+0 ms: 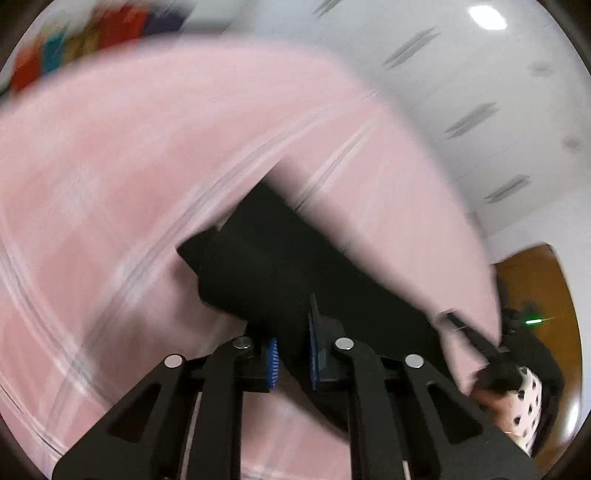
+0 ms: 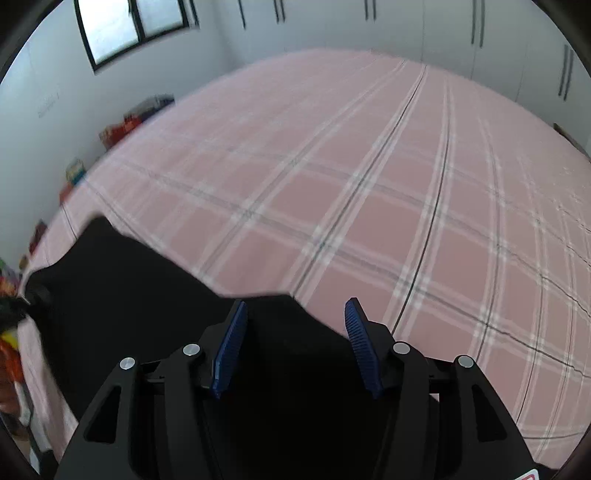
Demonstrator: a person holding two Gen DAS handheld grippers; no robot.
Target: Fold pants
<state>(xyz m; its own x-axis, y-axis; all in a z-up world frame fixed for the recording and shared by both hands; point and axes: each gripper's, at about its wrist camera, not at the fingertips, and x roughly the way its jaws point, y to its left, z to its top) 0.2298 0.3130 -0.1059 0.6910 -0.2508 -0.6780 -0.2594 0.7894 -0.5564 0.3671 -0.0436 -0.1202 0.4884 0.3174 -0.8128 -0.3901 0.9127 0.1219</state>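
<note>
The black pants (image 1: pixel 280 266) hang in front of my left gripper (image 1: pixel 291 350), whose blue pads are shut on the cloth; this view is motion-blurred and tilted. In the right wrist view the pants (image 2: pixel 147 295) lie on the pink plaid bed (image 2: pixel 369 184) at the lower left. My right gripper (image 2: pixel 295 332) is open, its blue pads apart over the edge of the pants, holding nothing.
White wardrobe doors (image 2: pixel 480 37) stand beyond the bed. A window (image 2: pixel 129 26) is at the upper left. Colourful items (image 2: pixel 125 125) line the wall left of the bed. A brown door (image 1: pixel 546 295) and the person's hand with the other gripper (image 1: pixel 509 373) show at right.
</note>
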